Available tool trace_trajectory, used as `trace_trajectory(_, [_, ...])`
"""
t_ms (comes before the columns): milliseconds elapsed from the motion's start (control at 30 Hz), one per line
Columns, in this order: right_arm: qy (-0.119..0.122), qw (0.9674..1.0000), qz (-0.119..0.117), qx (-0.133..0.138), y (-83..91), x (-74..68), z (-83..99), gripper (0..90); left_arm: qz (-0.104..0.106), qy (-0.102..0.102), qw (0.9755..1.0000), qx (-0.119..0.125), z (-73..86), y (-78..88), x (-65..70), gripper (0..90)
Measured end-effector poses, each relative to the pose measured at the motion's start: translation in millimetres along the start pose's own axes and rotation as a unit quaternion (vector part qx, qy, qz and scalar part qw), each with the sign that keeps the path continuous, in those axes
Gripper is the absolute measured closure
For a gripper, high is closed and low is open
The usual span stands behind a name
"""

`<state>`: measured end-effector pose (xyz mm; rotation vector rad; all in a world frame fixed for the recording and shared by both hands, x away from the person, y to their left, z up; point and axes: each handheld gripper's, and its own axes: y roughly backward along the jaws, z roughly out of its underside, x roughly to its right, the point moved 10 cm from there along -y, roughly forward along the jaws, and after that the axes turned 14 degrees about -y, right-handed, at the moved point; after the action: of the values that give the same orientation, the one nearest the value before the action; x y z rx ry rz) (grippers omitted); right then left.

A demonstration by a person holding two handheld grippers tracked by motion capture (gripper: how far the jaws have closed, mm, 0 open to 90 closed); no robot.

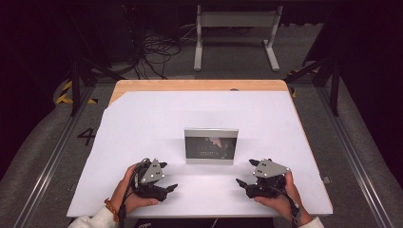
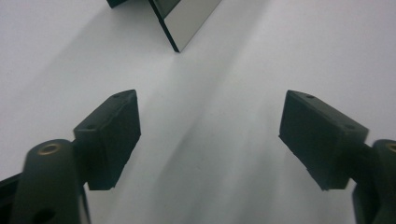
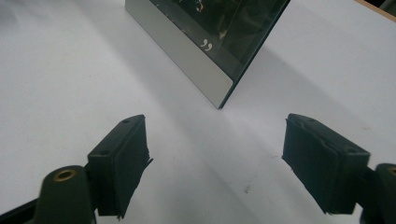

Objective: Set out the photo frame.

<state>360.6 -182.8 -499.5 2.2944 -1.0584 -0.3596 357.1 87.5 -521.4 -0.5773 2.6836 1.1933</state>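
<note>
Only the upright frame [image 1: 211, 145] interrupts the bare white tabletop [image 1: 142, 123].

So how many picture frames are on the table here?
1. A single silver picture frame stands upright near the middle of the white table, between and just beyond the open left gripper and open right gripper. Neither touches it.

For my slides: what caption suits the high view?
Two open grippers rest before an upright picture frame.

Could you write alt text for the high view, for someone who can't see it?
A silver-framed picture stands upright on a white table, with the left gripper and right gripper resting open on either side, apart from it.
</note>
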Motion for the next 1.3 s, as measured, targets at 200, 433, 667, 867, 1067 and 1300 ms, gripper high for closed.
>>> trace_trajectory(200, [0.009,0.9999,0.013,-0.005,-1.4,2.9,4.8,12.2,0.009,0.017,0.9998,0.000,8.3,1.2,3.7,12.3])
trace_trajectory(433, [-0.002,1.0000,0.008,0.000,-2.2,4.2,6.6,5.5,0.010,0.031,0.9994,0.014,10.1,3.7,3.4,3.6])
trace_trajectory(667, [0.005,0.9999,0.000,-0.009,-6.7,1.4,11.1,5.0,0.008,0.032,0.9993,0.014,10.0,2.2,3.1,4.0])
trace_trajectory(867, [0.008,0.9998,0.008,-0.014,-7.9,2.3,13.3,5.9,0.003,0.035,0.9991,0.023,9.5,5.6,1.5,4.5])
trace_trajectory(1067, [0.006,0.9999,0.007,-0.009,-6.2,2.0,12.2,6.1,0.001,0.032,0.9991,0.026,7.8,5.6,1.4,4.6])
trace_trajectory(1300, [0.004,0.9999,0.005,-0.008,-5.9,1.8,12.0,6.4,-0.002,0.030,0.9993,0.023,7.6,5.0,1.1,5.0])
